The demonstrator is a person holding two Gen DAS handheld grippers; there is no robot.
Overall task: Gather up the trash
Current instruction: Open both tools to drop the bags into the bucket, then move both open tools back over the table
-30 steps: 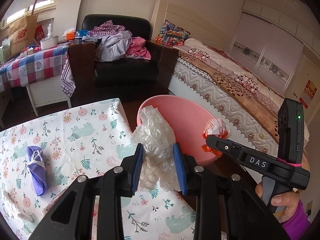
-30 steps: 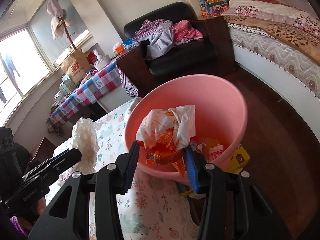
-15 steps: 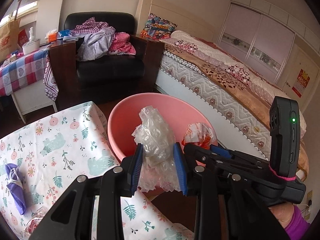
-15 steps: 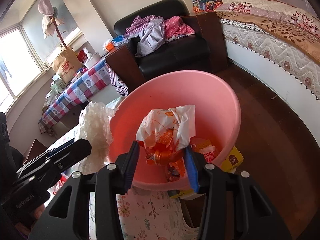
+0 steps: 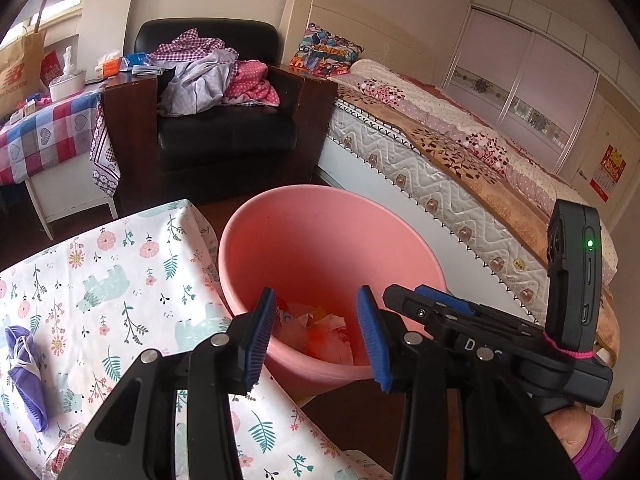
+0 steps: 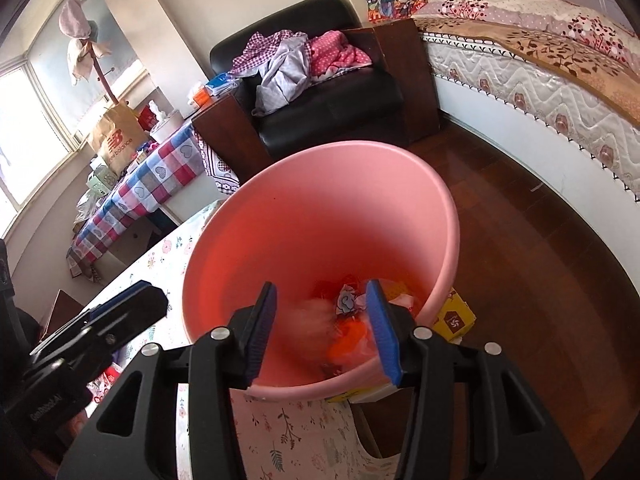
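- The left gripper (image 5: pixel 316 330) hangs over the near rim of the pink bin (image 5: pixel 304 240); its jaws are opening and nothing is between them.
- The right gripper (image 6: pixel 322 330) is also above the bin, jaws apart and empty.
- The trash (image 6: pixel 352 316), crumpled wrappers in orange, red and white, lies at the bottom of the bin.
- A second ago the left gripper pinched a clear crinkled plastic wrapper and the right one an orange and white wrapper; both are now out of the jaws, and a blurred pale shape shows inside the bin in the right wrist view.
- The table (image 5: pixel 120 280), under a white cloth printed with flowers, leaves and bears, touches the bin's left side; a folded purple cloth (image 5: pixel 24 376) lies near its left edge.
- A yellow box (image 6: pixel 454 314) sits on the dark wooden floor (image 6: pixel 520 248) just behind the bin.
- Farther back stands a black armchair (image 5: pixel 224 136) heaped with clothes (image 5: pixel 208 72).
- A second table with a checked cloth (image 5: pixel 44 136) stands left of the armchair.
- A bed (image 5: pixel 460 160) with a patterned cover runs along the right, with pale wardrobe doors (image 5: pixel 532 80) beyond it.
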